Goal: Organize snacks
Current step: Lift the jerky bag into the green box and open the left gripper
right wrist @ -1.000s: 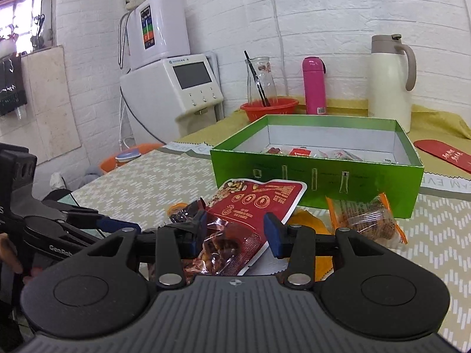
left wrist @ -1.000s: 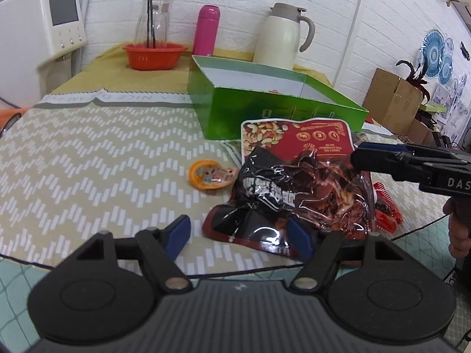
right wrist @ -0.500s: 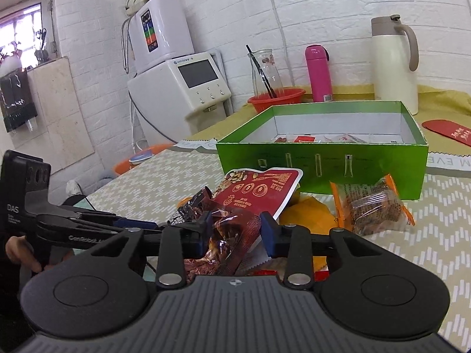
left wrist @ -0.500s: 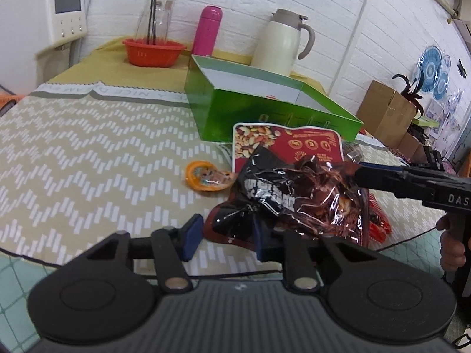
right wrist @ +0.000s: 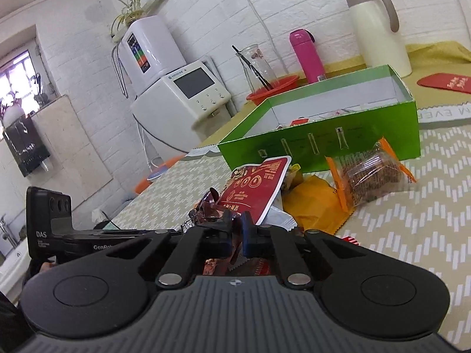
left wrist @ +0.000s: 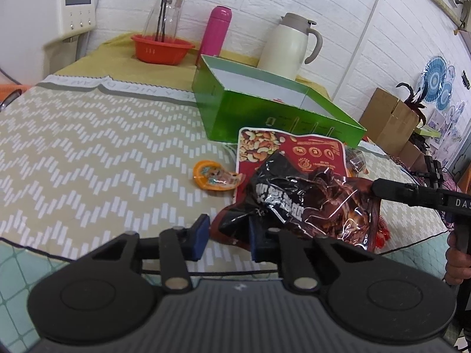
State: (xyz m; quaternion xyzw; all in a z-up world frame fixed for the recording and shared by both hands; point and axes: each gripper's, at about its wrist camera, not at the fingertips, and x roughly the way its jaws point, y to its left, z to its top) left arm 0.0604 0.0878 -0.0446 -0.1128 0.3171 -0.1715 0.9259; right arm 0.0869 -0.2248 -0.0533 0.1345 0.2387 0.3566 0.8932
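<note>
Left hand-held gripper [left wrist: 226, 235]: seen at the lower centre of the left wrist view. Its jaws have just been closing and are clamped on the lower left corner of the dark snack bag [left wrist: 309, 203].
Right hand-held gripper [right wrist: 237, 234]: its jaws have just been closing too. The blue pads are drawn almost together, with crinkled film of the same bag pinched between them. In the left wrist view it is seen reaching in from the right edge to the bag's right side, and part of a hand [left wrist: 456, 261] is seen on its grip.
Dark snack bag: held between the two grippers right of centre in the left wrist view. It is crumpled and glossy, and it is stretched over the lower part of the red nut pouch [left wrist: 294, 150].
Red nut pouch: laid just in front of the green box [left wrist: 265, 108], with its upper edge near the box wall.
Green box: placed open on the surface [left wrist: 88, 153], above centre. A few small packets are glimpsed inside it in the right wrist view.
Small orange packet [left wrist: 215, 176]: left on the patterned cloth just left of the nut pouch.
Clear packet with orange ends [right wrist: 371, 173]: found at the right of the right wrist view, close against the box front.
Yellow packet [right wrist: 315, 203]: laid beside it, lower and to the left.
Background: a cream jug [left wrist: 290, 47], a pink bottle [left wrist: 215, 29] and a red bowl [left wrist: 162, 48] are lined up behind the box.
</note>
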